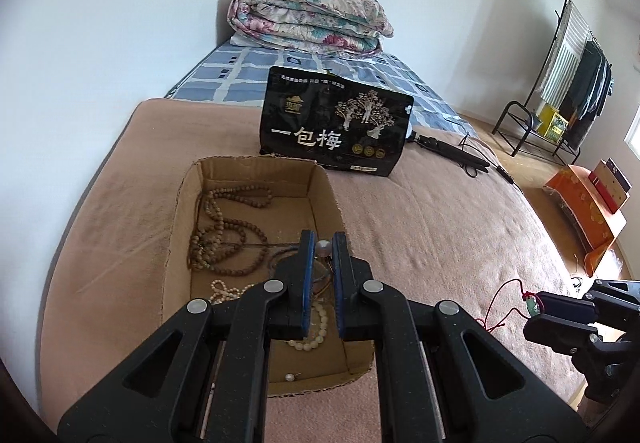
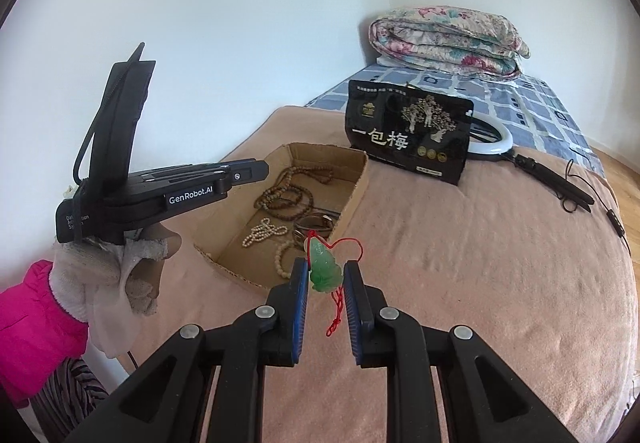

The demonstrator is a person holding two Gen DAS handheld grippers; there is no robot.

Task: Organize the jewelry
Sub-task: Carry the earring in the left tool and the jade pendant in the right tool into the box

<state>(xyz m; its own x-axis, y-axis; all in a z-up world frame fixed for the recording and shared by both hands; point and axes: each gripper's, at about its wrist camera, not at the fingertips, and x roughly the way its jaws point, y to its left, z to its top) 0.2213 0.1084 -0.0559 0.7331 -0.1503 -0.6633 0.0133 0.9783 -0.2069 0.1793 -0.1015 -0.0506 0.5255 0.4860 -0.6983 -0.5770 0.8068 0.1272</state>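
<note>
While both grippers are being held above the cardboard box point(image 1: 256, 179) on the pink blanket point(image 2: 480, 263), jewelry is being gathered there. A small pearl-like bead point(image 1: 322, 248) is being pinched at the tips of the left gripper point(image 1: 322, 249), its jaws nearly together. A carved green pendant point(image 2: 326, 269) on a red cord point(image 2: 352, 243) is being clamped by the right gripper point(image 2: 326, 275), likely for dropping beside the brown bead strands point(image 1: 224, 235) and pale bead bracelets point(image 1: 312, 327) already lying inside the box.
</note>
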